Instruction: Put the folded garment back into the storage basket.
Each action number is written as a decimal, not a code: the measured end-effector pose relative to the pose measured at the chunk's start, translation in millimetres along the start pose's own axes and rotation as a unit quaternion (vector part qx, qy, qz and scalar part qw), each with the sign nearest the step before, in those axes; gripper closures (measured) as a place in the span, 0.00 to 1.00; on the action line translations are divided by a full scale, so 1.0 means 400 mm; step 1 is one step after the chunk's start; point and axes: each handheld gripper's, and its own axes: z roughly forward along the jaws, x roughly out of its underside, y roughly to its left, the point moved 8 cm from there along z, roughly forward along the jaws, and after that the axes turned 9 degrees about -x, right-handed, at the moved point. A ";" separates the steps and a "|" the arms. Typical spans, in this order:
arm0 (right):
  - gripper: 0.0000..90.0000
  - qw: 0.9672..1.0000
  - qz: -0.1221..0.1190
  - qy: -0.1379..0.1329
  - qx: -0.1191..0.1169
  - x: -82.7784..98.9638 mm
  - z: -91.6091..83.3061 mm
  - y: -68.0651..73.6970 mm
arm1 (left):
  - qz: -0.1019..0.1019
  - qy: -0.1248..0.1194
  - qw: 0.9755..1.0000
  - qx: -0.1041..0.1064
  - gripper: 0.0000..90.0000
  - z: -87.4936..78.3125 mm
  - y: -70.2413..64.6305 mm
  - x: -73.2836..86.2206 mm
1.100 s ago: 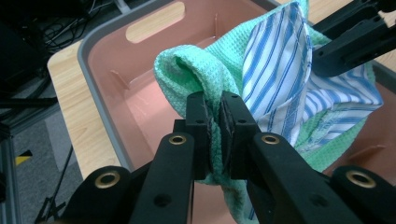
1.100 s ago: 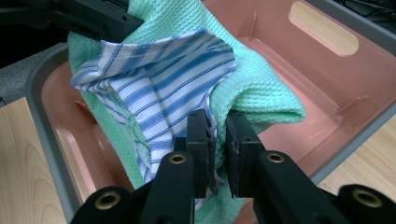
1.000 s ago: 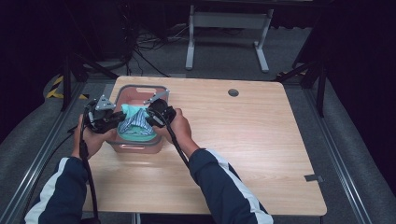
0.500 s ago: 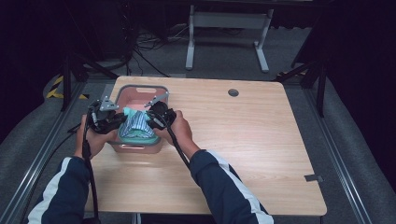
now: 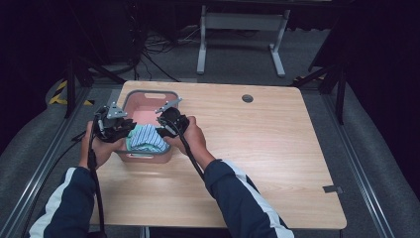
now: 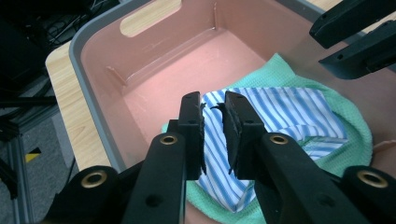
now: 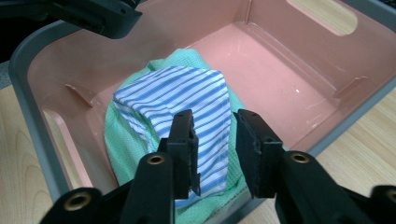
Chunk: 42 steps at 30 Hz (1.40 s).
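A pink bin with a grey rim (image 5: 148, 93) stands at the table's left. In its near half a blue-and-white striped cloth (image 5: 146, 136) lies on a green cloth (image 6: 350, 140). My left gripper (image 5: 130, 130) hovers over the bundle's left side. Its jaws have just been opening; a narrow gap shows between them (image 6: 213, 100), with the striped cloth (image 6: 289, 112) under the tips. At the bundle's right side, my right gripper (image 5: 159, 131) has also just been opening. Its jaws (image 7: 212, 119) stand wider apart above the striped cloth (image 7: 177, 93), with no pad pressing on it.
The bin's far half is bare pink floor (image 7: 289, 74), with handle slots in its end walls (image 6: 149, 16). A round cable hole (image 5: 247, 98) sits in the wooden tabletop (image 5: 277, 148) to the right. Table legs and cables lie on the dark floor behind.
Both hands have kept their places over the bin. The cloth bundle between the grippers has settled slightly lower into the bin.
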 end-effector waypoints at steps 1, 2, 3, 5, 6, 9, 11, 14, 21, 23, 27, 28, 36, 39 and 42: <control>0.74 1.000 0.000 0.000 0.000 0.000 0.000 0.000 | 0.000 0.000 1.000 0.000 0.85 0.000 0.000 0.000; 0.74 1.000 0.000 -0.001 0.001 0.000 -0.003 0.000 | -0.004 -0.002 1.000 0.002 0.85 -0.004 -0.002 -0.002; 0.73 1.000 -0.002 -0.003 0.000 0.000 -0.010 0.001 | -0.002 -0.007 1.000 0.002 0.84 -0.008 -0.003 -0.005; 0.71 1.000 -0.009 -0.005 0.004 -0.002 -0.030 0.002 | 0.001 -0.015 1.000 0.004 0.83 -0.018 -0.007 -0.010; 0.71 1.000 -0.009 -0.005 0.004 -0.002 -0.030 0.002 | 0.001 -0.015 1.000 0.004 0.82 -0.018 -0.007 -0.010; 0.67 1.000 -0.020 -0.007 0.009 0.001 -0.058 0.003 | 0.003 -0.020 1.000 0.007 0.79 -0.031 -0.020 -0.015; 0.63 1.000 -0.025 -0.011 0.007 0.005 -0.078 0.003 | 0.005 -0.025 1.000 0.010 0.76 -0.037 -0.031 -0.020; 0.57 0.999 -0.031 -0.014 0.006 0.016 -0.108 0.000 | 0.018 -0.027 0.999 0.008 0.70 -0.047 -0.052 -0.028; 0.46 0.998 -0.056 -0.012 0.023 0.069 -0.187 -0.023 | 0.042 -0.031 0.998 0.023 0.53 -0.070 -0.123 -0.046; 0.42 0.998 -0.057 -0.011 0.036 0.088 -0.213 -0.033 | 0.044 -0.036 0.998 0.032 0.47 -0.077 -0.146 -0.052; 0.39 0.997 -0.063 -0.012 0.051 0.115 -0.251 -0.046 | 0.041 -0.048 0.997 0.046 0.35 -0.086 -0.182 -0.066; 0.38 0.996 -0.063 -0.012 0.055 0.123 -0.262 -0.050 | 0.044 -0.046 0.997 0.049 0.34 -0.088 -0.189 -0.067; 0.35 0.995 -0.063 -0.011 0.078 0.198 -0.351 -0.091 | 0.081 -0.051 0.993 0.070 0.27 -0.099 -0.268 -0.079; 0.34 0.994 -0.056 -0.001 0.091 0.244 -0.384 -0.115 | 0.092 -0.054 0.992 0.072 0.27 -0.097 -0.291 -0.081; 0.34 0.994 -0.053 -0.001 0.095 0.267 -0.402 -0.123 | 0.100 -0.058 0.990 0.077 0.27 -0.094 -0.314 -0.083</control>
